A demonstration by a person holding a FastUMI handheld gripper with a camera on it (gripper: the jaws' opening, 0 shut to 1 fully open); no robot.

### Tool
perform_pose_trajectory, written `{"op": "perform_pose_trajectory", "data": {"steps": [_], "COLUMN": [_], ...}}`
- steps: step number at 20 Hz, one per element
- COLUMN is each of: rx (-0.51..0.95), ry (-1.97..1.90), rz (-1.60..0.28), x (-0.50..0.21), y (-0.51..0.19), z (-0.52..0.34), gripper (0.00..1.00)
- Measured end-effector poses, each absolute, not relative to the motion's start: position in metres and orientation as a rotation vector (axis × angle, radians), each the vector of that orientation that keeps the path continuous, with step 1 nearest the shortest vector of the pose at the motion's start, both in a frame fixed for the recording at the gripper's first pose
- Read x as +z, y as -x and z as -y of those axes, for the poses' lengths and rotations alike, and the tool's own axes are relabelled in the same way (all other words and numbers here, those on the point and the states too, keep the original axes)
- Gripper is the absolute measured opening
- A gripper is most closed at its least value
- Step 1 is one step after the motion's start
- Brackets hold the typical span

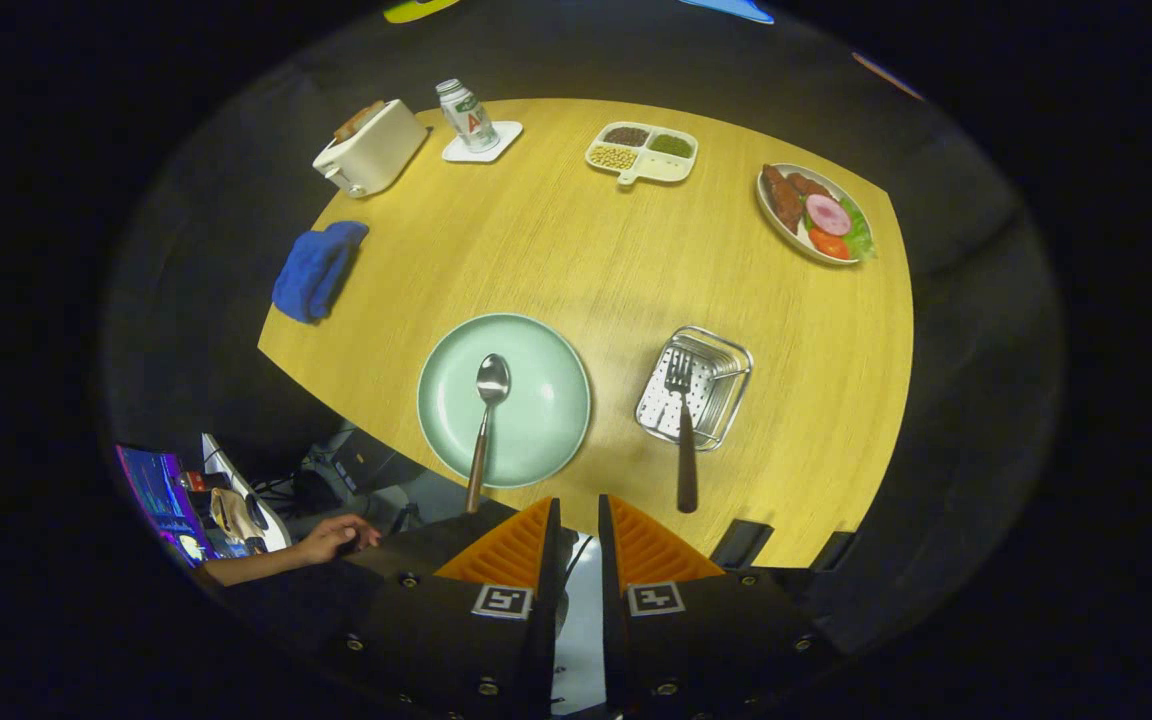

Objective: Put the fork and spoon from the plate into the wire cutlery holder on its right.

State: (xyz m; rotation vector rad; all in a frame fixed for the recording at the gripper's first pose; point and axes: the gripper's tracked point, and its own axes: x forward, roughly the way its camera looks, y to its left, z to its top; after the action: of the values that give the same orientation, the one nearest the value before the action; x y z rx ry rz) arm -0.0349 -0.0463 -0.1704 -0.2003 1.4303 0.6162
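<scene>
A fork (684,425) already sits in the wire cutlery holder (726,352), tines down in the basket and its dark handle hanging out over the near rim toward six o'clock, while the spoon (485,420) lies on the pale green plate (546,400) at the holder's nine o'clock, bowl near the plate's centre and handle overhanging the near rim. High above the yellow table (576,260), the gripper (578,515) hovers with its fingers drawn nearly together around a narrow gap, holding nothing, the plate and holder just beyond its tips at eleven and one o'clock. Half the job looks done; the spoon remains. The risks from here are plain: the spoon's slim handle, lying at a slight slant, could slip from the fingers if they close off its line, and a push on the overhanging end might tip the spoon or shove the plate. Carrying it across, a careless swing could catch the fork's jutting handle and lever it out of the holder. Farther off, at twelve o'clock from the plate, stand a divided dish (642,153), a can on a coaster (467,116), a toaster (369,148), a blue cloth (317,268) and a plate of food (816,214); a person's hand (336,538) rests below the table's edge at eight o'clock.
</scene>
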Motion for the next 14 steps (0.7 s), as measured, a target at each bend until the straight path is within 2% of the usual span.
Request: {"op": "perform_pose_trajectory", "data": {"steps": [14], "rx": [0.703], "ry": [0.258], "rz": [-1.548], "x": [-0.224], "y": [0.078], "z": [-0.026], "gripper": [0.2]}}
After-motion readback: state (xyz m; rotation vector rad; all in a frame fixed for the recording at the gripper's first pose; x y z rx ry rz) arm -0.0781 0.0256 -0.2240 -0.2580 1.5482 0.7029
